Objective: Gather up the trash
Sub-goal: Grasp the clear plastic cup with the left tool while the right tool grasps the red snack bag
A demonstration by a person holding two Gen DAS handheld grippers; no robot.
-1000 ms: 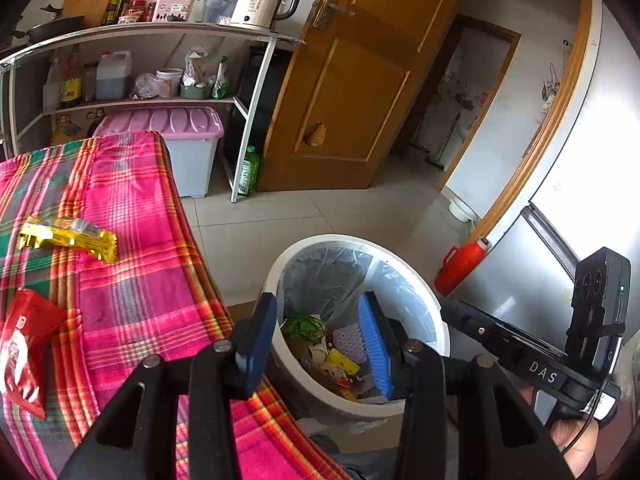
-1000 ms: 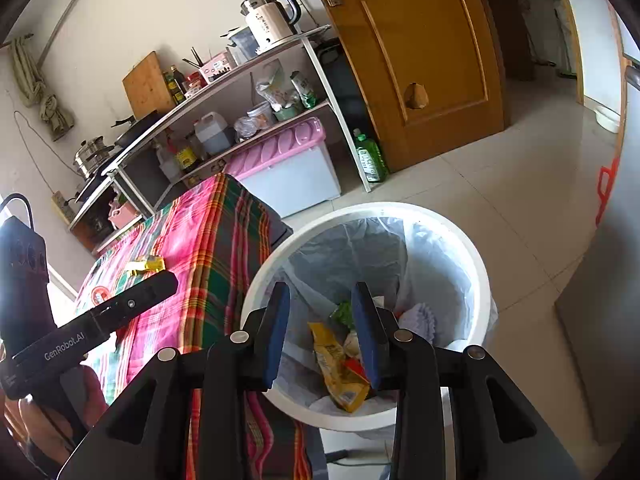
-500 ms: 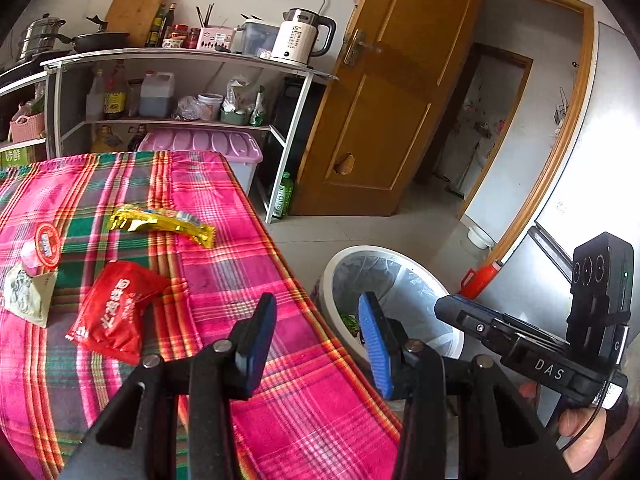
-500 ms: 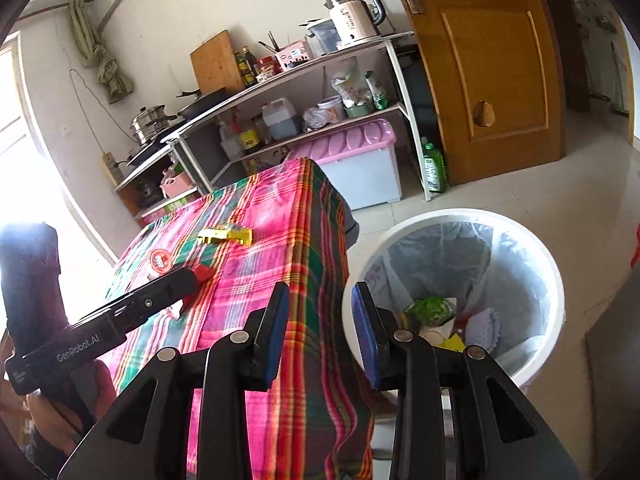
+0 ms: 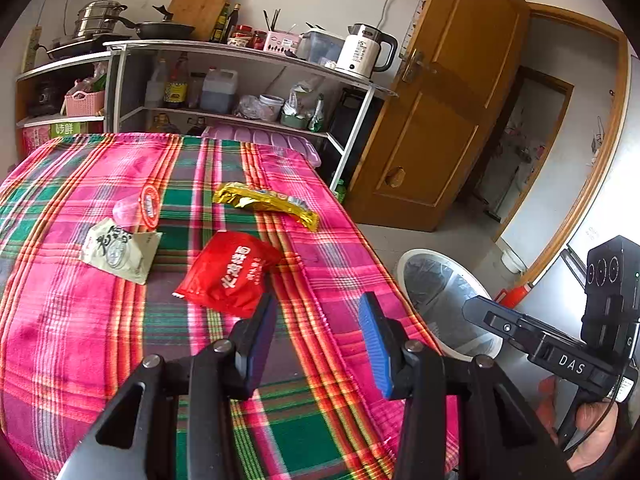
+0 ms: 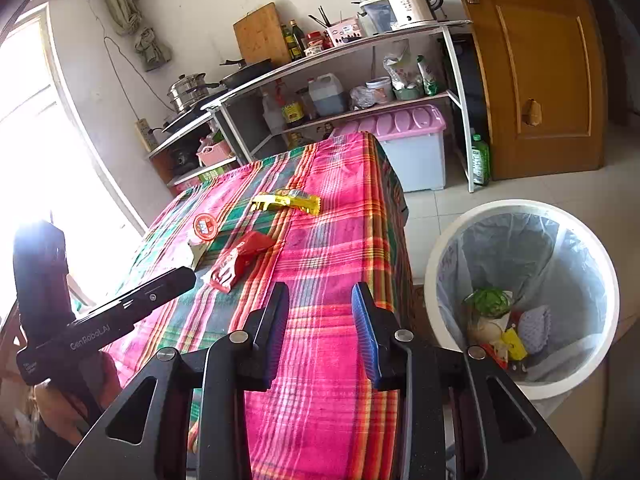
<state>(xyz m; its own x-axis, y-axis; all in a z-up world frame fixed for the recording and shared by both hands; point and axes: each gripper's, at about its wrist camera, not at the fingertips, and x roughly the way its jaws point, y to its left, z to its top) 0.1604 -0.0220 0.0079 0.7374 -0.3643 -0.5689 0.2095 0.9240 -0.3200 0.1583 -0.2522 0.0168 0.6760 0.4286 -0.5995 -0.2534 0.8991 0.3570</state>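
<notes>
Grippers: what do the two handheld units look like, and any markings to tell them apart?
Both are black, angular frames with silver bolts and ribbed blue pads. In the left wrist view the right gripper is lettered "DAS"; in the right wrist view the left gripper reads "GenRobot.AI". Each carries a black camera block.

We see a woven cloth [image 5: 100,340] in pink, green and orange plaid, matt, covering the table. On it a red packet [image 5: 230,268] of glossy plastic film lies crinkled; at its one o'clock a gold wrapper [image 5: 266,202] shines like foil. At ten o'clock a pale pouch [image 5: 120,250] looks matt. The bin [image 6: 600,276] is smooth white plastic, lined with a thin translucent bag [image 6: 520,248]. The door [image 5: 440,120] is varnished wood.
</notes>
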